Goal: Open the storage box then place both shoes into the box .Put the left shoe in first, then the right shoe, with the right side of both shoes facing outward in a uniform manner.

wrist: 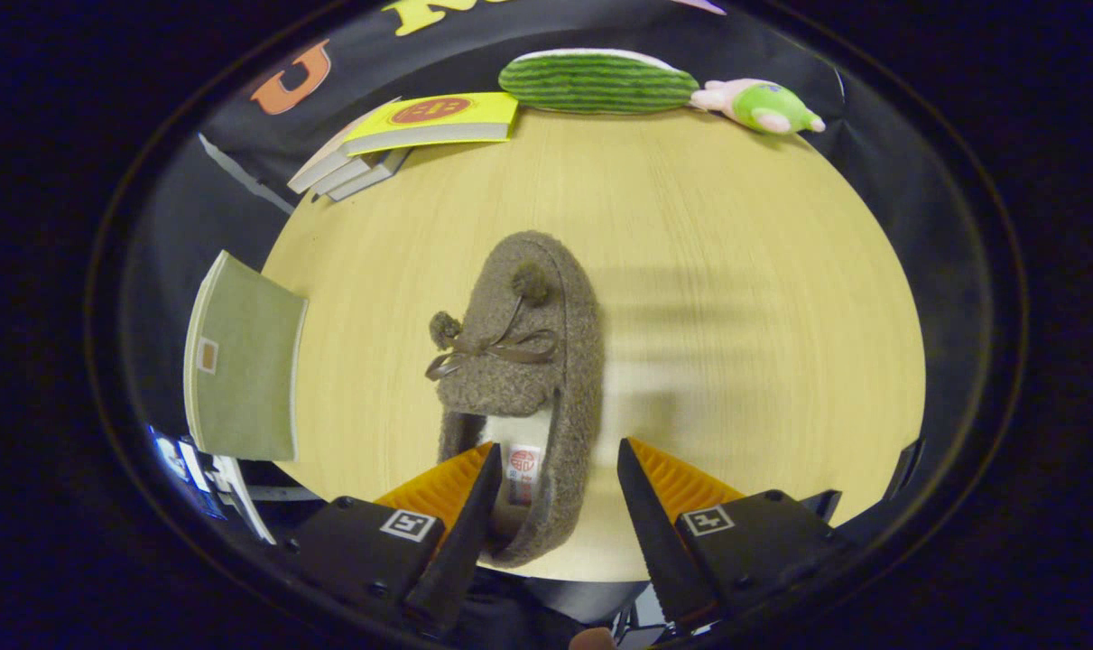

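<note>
Tongs (555, 474) spread open, straddling heel of fuzzy shoe (528, 361), on table (736, 271)

Shoe (523, 361) mid-table (736, 271), heel between gripper (555, 469) fingers, jaws apart, toe pointing away. Left of shoe: book (244, 361) at table edge. Beyond shoe, far left: book stack (411, 131). Beyond, far right: cushion (596, 81), plush toy (763, 104) beside it.

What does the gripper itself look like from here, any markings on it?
The gripper has two wedge-shaped fingers tapering to narrow tips, their pads ridged. Each sits on a blocky black mount with screws and a small square black-and-white marker tag.
</note>
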The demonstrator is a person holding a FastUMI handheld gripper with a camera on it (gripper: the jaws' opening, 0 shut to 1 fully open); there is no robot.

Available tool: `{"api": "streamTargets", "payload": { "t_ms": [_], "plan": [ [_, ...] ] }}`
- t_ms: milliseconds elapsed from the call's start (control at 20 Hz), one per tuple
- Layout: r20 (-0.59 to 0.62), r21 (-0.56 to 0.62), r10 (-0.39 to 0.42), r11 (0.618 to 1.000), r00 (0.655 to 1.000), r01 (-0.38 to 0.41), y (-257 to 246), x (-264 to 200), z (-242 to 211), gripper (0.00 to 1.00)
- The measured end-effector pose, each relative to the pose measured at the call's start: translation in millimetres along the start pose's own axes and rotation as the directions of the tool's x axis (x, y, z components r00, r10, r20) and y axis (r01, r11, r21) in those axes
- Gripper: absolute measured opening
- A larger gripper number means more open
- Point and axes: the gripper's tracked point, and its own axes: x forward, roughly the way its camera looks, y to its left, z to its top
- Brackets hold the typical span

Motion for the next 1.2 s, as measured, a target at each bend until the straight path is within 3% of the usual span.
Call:
{"api": "streamTargets", "payload": {
  "t_ms": [100,250,350,400,450,550,800,1200],
  "plan": [
    [-0.018,0.008,0.033,0.999,0.999,-0.033,0,6,-1,0.8],
    [-0.03,0.066,0.055,0.996,0.998,-0.053,-3,8,-1,0.44],
    [-0.011,0.101,0.053,0.994,0.999,-0.051,-3,8,-1,0.24],
    [-0.001,0.139,0.063,0.988,0.998,-0.062,-2,6,-1,0.19],
    [-0.001,0.188,0.101,0.977,0.995,-0.099,6,5,-3,0.07],
    [0.019,0.27,0.161,0.949,0.987,-0.16,24,-4,-5,0.06],
    [0.101,0.271,0.173,0.943,0.98,-0.195,84,-50,6,0.06],
    [0.208,0.072,0.212,0.97,0.955,-0.231,269,-137,23,0.06]
  ]
}}
